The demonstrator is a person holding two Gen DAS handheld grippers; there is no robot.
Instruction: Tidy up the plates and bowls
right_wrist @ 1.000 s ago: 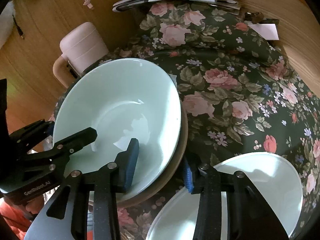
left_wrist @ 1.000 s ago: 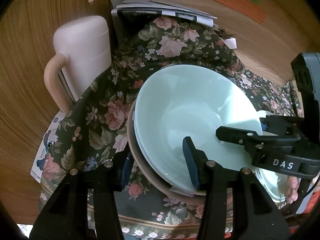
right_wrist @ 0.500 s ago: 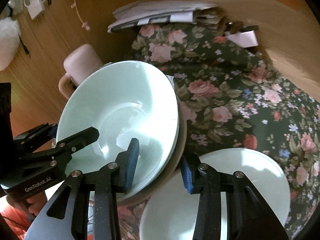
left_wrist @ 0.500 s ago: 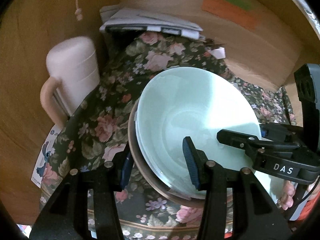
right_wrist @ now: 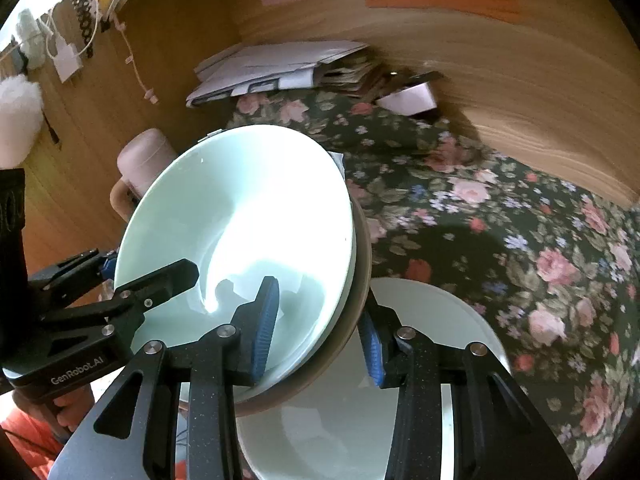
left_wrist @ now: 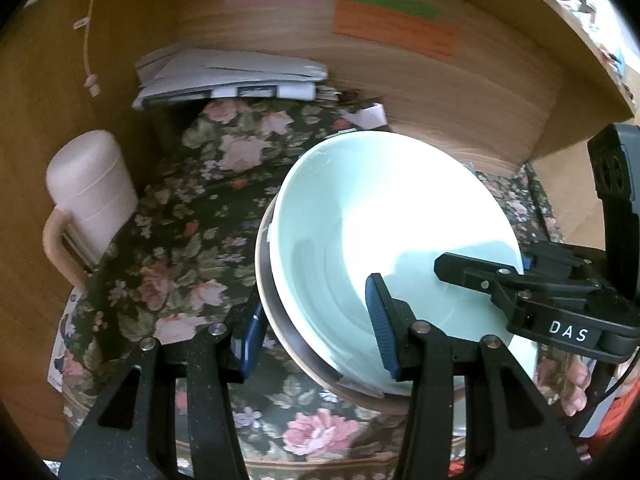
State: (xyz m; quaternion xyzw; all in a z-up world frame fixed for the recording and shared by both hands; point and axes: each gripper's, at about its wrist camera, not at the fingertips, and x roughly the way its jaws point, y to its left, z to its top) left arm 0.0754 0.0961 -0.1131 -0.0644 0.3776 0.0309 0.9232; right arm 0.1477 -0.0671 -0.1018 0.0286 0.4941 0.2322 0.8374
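Observation:
A stack of pale green bowls nested in a brown-rimmed bowl [left_wrist: 360, 240] is held tilted above the floral tablecloth [left_wrist: 180, 248]. My left gripper [left_wrist: 316, 340] is shut on the stack's near-left rim, one finger inside and one outside. My right gripper [right_wrist: 320, 328] is shut on the stack's [right_wrist: 240, 220] opposite rim the same way. Each gripper shows in the other's view. A separate pale green plate [right_wrist: 400, 400] lies on the cloth beneath my right gripper.
A pink lidded mug [left_wrist: 88, 204] stands at the left by the wooden wall. A pile of papers [left_wrist: 232, 76] lies at the back. Wooden walls with coloured sticky notes [left_wrist: 392, 28] close the back and sides. The floral cloth [right_wrist: 520, 240] stretches to the right.
Both grippers have lifted the bowl stack up off the cloth and tilted it; the table, mug and papers now look farther away. The grip is unchanged.

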